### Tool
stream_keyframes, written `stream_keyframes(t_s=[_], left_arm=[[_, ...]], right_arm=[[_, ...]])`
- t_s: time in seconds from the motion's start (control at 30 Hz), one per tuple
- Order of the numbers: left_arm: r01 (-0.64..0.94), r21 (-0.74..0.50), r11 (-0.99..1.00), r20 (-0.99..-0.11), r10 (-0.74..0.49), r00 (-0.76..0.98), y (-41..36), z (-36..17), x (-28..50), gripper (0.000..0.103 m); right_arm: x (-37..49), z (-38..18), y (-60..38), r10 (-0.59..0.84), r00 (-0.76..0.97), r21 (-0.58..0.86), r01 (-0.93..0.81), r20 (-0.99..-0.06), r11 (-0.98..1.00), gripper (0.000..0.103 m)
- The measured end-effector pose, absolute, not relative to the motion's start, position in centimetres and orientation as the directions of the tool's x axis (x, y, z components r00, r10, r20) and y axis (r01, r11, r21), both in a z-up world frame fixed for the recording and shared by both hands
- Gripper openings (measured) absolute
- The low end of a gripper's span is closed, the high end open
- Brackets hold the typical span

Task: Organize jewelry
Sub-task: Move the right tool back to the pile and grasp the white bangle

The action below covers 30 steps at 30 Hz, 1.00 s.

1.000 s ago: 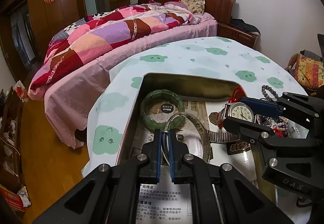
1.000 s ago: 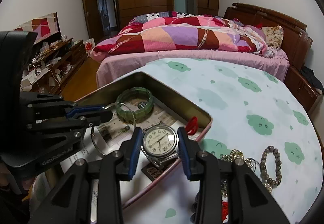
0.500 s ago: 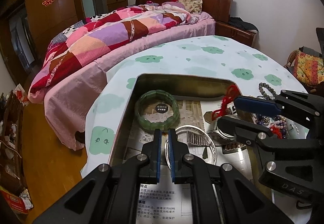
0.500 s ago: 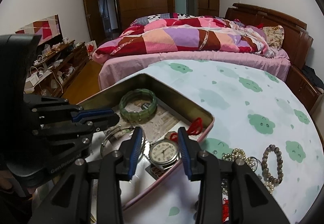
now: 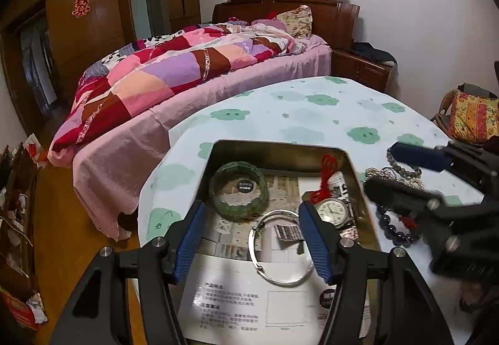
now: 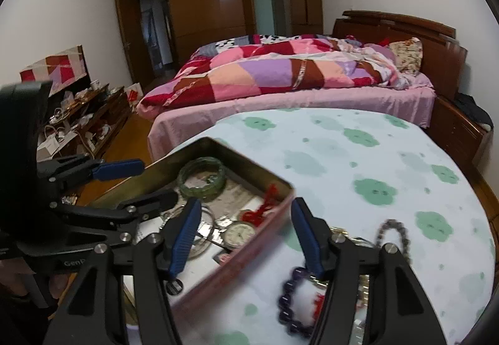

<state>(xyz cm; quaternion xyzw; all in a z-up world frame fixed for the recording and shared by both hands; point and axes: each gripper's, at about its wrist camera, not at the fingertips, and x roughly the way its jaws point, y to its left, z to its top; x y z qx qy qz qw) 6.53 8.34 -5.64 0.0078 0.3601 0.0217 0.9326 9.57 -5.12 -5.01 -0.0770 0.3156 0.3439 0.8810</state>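
Jewelry splits: silver bangle (image 5: 282,248), watch (image 5: 333,211) and green bracelet (image 5: 238,190) lie in the tin (image 5: 280,149); beads (image 6: 294,301) wait on the counter (image 6: 358,158). Both grippers' jaws have just opened, empty; a careless reach could knock the tin's rim.

the tin's (image 6: 218,270) near rim and the purple bead bracelet (image 6: 288,304) are motion-blurred; leaflet print (image 5: 227,304) unreadable.

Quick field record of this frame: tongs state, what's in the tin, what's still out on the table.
left tongs: open, just opened, silver bangle lying free between them
right tongs: open, just opened, empty
tin: green bracelet, silver bangle, watch, red tassel
table: purple bead bracelet, grey bead bracelet outside tin
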Motion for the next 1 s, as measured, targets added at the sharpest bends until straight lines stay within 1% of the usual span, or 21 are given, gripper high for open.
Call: stream_keyframes(t_s=[0.07,0.13,0.23,0.37,0.43,0.5,0.53,0.57,0.6,0.87,1.0], left_arm=[[-0.03,0.026,0.999,-0.67,0.04,0.741,7.8,-5.6,6.3,0.062],[-0.027,0.021,0.999,-0.669,0.034,0.742,7.1,-5.5,6.1,0.062],[-0.017,0.0,1.0,-0.666,0.012,0.746,6.1,-5.4,5.7,0.062],[0.021,-0.002,1.0,-0.662,-0.017,0.749,4.1,-5.3,5.2,0.062],[0.036,-0.005,0.999,-0.664,-0.03,0.747,3.2,-5.4,5.1,0.062],[0.054,0.001,0.999,-0.67,-0.04,0.741,2.3,-5.6,5.0,0.062],[0.061,0.006,0.998,-0.675,-0.041,0.737,1.8,-5.8,4.9,0.062],[0.067,0.008,0.998,-0.678,-0.044,0.733,1.4,-5.9,4.8,0.062],[0.076,0.01,0.997,-0.681,-0.049,0.731,0.9,-6.0,4.7,0.062],[0.128,0.028,0.991,-0.692,-0.074,0.718,-1.3,-6.3,4.6,0.062],[0.143,0.029,0.989,-0.699,-0.083,0.71,-1.8,-6.6,4.9,0.062]], right_arm=[[9.5,-4.7,-6.3,0.544,0.581,0.077,-0.638,-0.605,0.766,0.065],[9.5,-4.5,-7.6,0.531,0.594,0.074,-0.621,-0.605,0.78,0.068],[9.3,-4.7,-10.6,0.491,0.62,0.068,-0.578,-0.611,0.813,0.069],[9.4,-6.0,-15.1,0.406,0.635,0.059,-0.494,-0.657,0.868,0.069],[9.2,-7.0,-16.9,0.369,0.632,0.05,-0.462,-0.682,0.885,0.063],[9.2,-8.0,-18.3,0.33,0.627,0.035,-0.434,-0.706,0.9,0.054],[9.3,-8.4,-18.8,0.319,0.621,0.034,-0.426,-0.716,0.904,0.051],[9.4,-8.8,-19.1,0.312,0.614,0.035,-0.419,-0.725,0.907,0.045],[9.5,-8.8,-19.3,0.31,0.611,0.037,-0.417,-0.728,0.908,0.041],[10.1,-9.6,-18.0,0.296,0.575,-0.012,-0.471,-0.762,0.882,0.03],[10.8,-10.5,-17.6,0.288,0.538,-0.013,-0.487,-0.792,0.873,0.03]])
